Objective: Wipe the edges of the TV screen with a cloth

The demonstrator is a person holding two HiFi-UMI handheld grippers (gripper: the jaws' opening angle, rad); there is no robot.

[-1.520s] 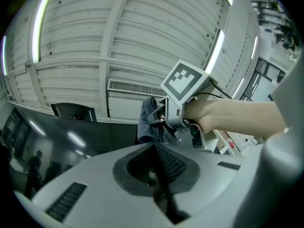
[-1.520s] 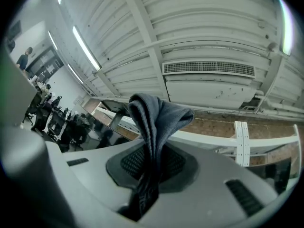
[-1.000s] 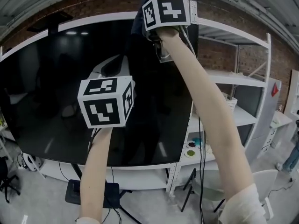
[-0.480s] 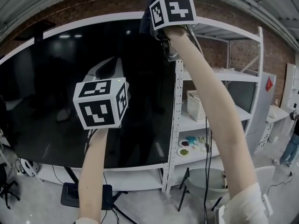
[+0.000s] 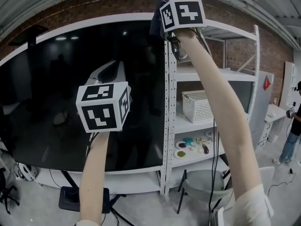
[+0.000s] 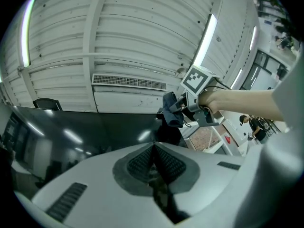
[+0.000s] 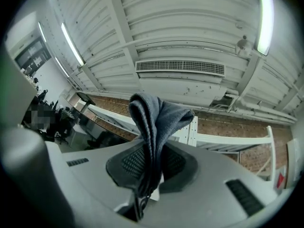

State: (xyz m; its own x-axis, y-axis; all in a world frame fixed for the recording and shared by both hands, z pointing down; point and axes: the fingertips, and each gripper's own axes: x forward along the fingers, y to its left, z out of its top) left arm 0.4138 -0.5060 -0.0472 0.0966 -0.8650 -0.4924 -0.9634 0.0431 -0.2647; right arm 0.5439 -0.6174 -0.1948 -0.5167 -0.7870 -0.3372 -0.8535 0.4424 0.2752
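The big black TV screen point(image 5: 47, 79) fills the left and middle of the head view. My right gripper point(image 7: 151, 167) is shut on a folded grey-blue cloth point(image 7: 154, 122). It is raised to the TV's top right corner, and the cloth point(image 5: 156, 19) shows just left of its marker cube point(image 5: 183, 13). The left gripper view also catches that cloth point(image 6: 172, 110) at the screen's upper edge. My left gripper point(image 6: 153, 161) is shut with nothing in it. Its cube point(image 5: 103, 106) hovers in front of the middle of the screen.
A white metal shelf rack point(image 5: 165, 107) stands right behind the TV's right edge. It carries a white basket point(image 5: 197, 105) and small plates point(image 5: 188, 145). A grey chair point(image 5: 202, 187) stands below it. A person point(image 5: 294, 126) is at the far right, and the TV stand foot point(image 5: 84, 199) is on the floor.
My right gripper has slid the cloth rightward along the TV's top edge to the top right corner. The view has swung right, showing more of the shelf. My left gripper has barely moved.
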